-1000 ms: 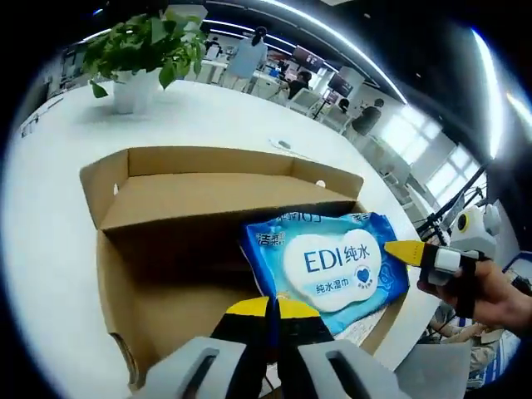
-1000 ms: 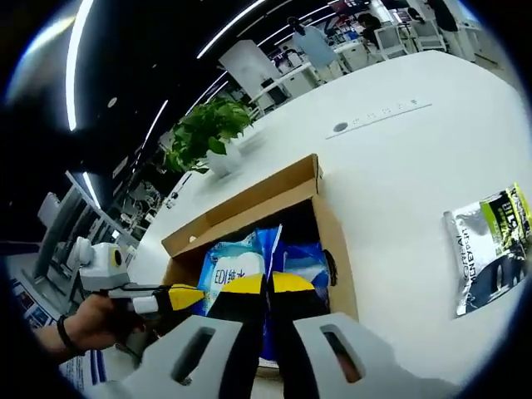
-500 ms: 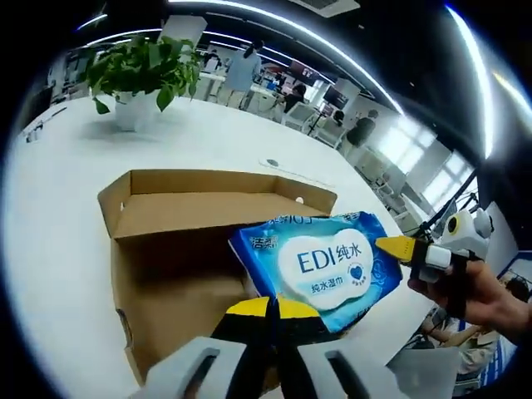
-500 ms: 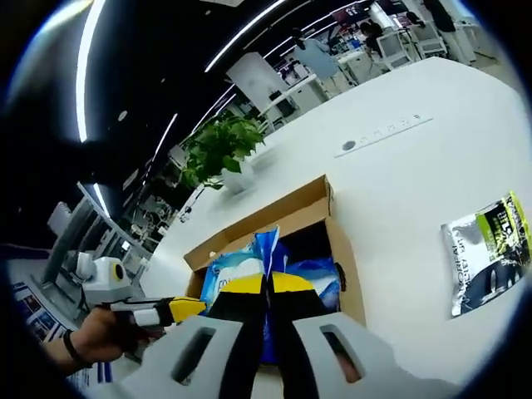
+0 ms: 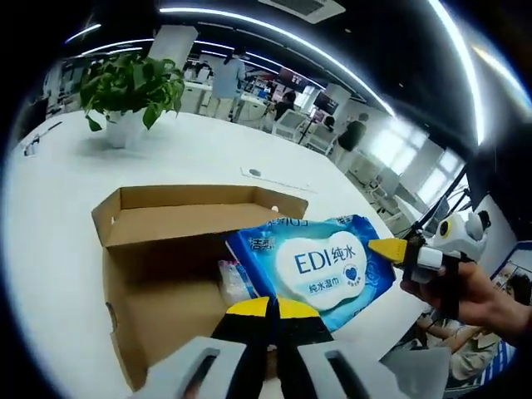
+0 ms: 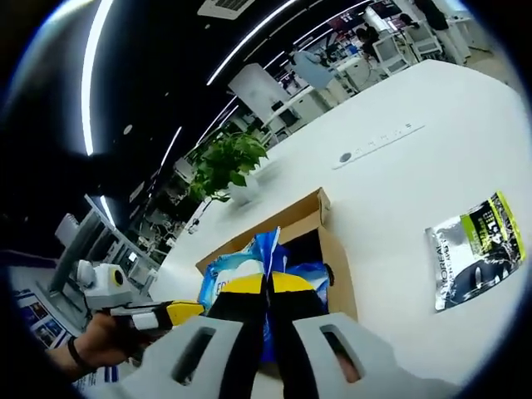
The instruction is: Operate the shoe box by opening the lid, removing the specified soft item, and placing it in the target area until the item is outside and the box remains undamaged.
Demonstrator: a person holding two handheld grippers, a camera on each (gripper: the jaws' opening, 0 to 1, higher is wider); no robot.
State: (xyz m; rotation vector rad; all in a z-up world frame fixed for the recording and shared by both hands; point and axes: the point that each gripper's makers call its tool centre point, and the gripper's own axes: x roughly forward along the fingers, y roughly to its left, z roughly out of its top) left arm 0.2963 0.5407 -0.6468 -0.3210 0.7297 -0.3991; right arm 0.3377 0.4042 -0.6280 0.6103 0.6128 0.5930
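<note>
The brown cardboard shoe box (image 5: 158, 220) stands open on the white table, its lid flap folded back. A blue wet-wipes pack (image 5: 320, 266) marked EDI hangs above the box's right side. My right gripper (image 5: 389, 249) comes in from the right, held by a hand, and is shut on the pack's edge. In the right gripper view the pack (image 6: 229, 278) rises between the jaws of my right gripper (image 6: 266, 284), above the box (image 6: 339, 270). My left gripper (image 5: 270, 307) is shut with nothing in it, just below the pack. It also appears as the left gripper (image 6: 184, 312) beside the pack.
A small pale packet (image 5: 233, 281) lies inside the box. A silver and green sachet (image 6: 475, 259) lies on the table to the box's right. A potted plant (image 5: 129, 87) stands at the table's far side. People and desks fill the background.
The right gripper has lifted the wipes pack higher out of the box, uncovering the small packet inside. Both views have risen. The left gripper stays shut.
</note>
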